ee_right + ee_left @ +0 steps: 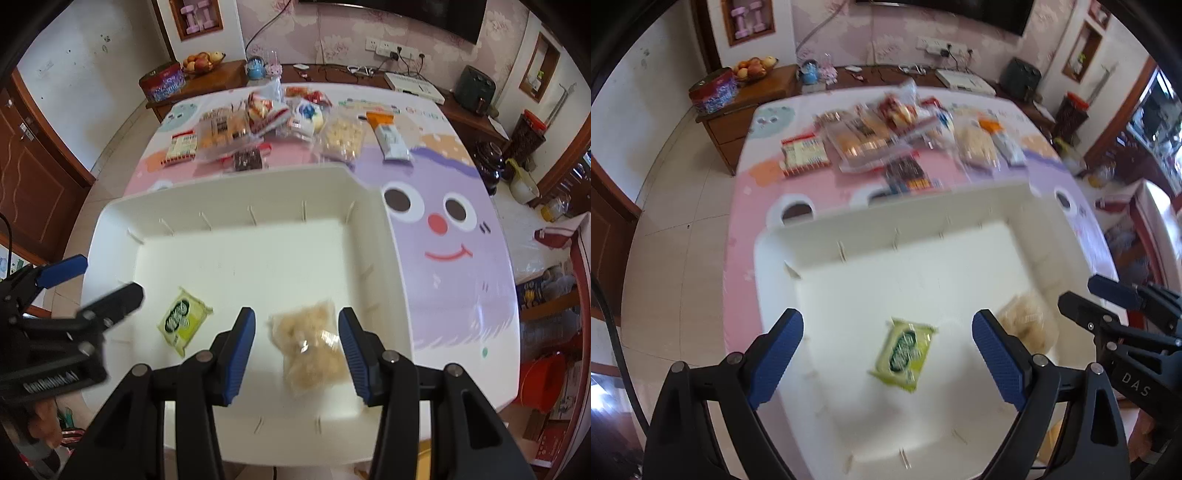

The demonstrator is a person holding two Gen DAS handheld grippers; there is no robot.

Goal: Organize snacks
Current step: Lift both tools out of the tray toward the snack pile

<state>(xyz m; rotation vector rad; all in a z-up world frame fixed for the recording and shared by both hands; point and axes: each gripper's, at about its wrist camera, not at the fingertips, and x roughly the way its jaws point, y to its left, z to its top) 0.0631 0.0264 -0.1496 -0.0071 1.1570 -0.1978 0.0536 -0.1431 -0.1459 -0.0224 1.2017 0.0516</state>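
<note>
A white bin [798, 254] [122, 221] sits on the table's near side. A green snack packet [904, 353] [183, 320] lies on its floor. A clear bag of beige snacks [309, 347] [1028, 321] lies beside it, to the right. My left gripper [888, 354] is open and empty above the green packet. My right gripper [297, 347] is open and empty, its fingers either side of the beige bag from above. Several more snack packs [886, 136] [273, 125] lie in a pile at the table's far end.
The table has a pink and purple cartoon cover [443, 236]. A wooden sideboard [218, 79] behind it holds a fruit bowl [201, 61], a tin [162, 86] and cables. Tiled floor [672, 229] lies left of the table. Boxes and a red bucket [543, 380] stand at the right.
</note>
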